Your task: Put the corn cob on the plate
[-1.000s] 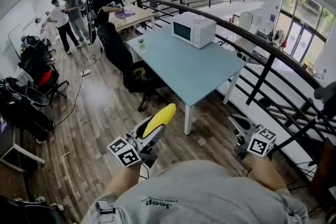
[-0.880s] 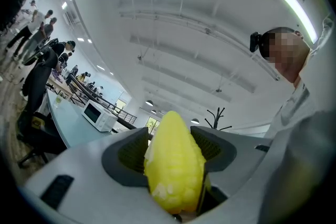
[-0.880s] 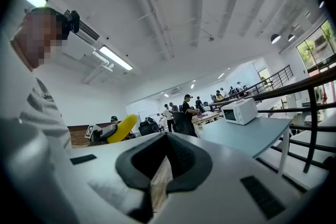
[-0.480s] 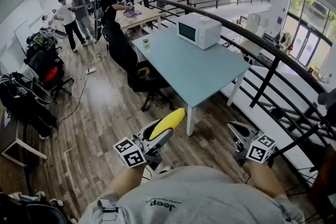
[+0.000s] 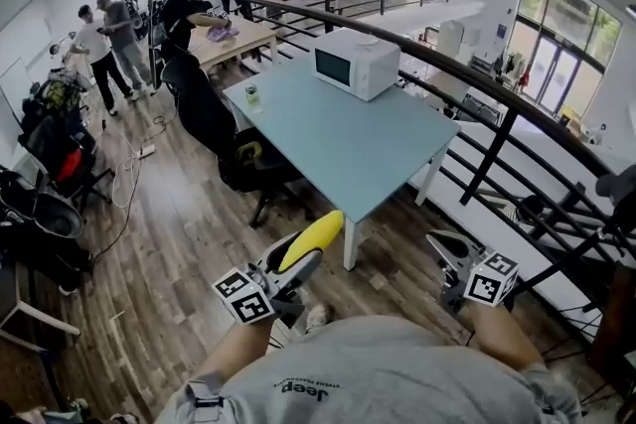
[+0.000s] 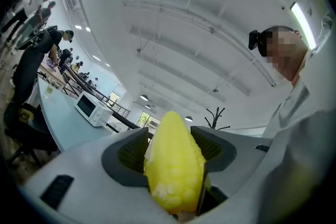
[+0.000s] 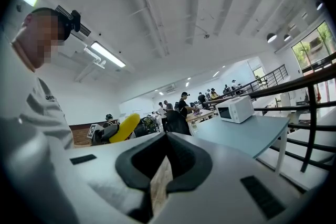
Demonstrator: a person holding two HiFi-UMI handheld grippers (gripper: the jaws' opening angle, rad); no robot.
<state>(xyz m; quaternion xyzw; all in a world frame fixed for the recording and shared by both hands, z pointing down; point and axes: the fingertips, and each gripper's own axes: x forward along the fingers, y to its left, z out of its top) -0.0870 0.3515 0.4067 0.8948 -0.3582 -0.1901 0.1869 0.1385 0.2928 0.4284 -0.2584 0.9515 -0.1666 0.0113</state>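
My left gripper point(image 5: 296, 265) is clamped on the corn cob point(image 6: 176, 162); the two dark pads point(image 6: 130, 152) press its sides, and the yellow tip sticks out in front of the jaws. My right gripper point(image 7: 167, 157) has its jaws closed together with nothing between them. I hold both in the air in front of my body, well apart from each other, above the wooden floor point(image 5: 169, 243). Ahead stands a light blue table point(image 5: 368, 154), and the cob points toward its near corner without touching it. On the table there are a white microwave point(image 5: 355, 63) and a small jar point(image 5: 252, 95). A dark railing point(image 5: 477, 74) runs along the right side.
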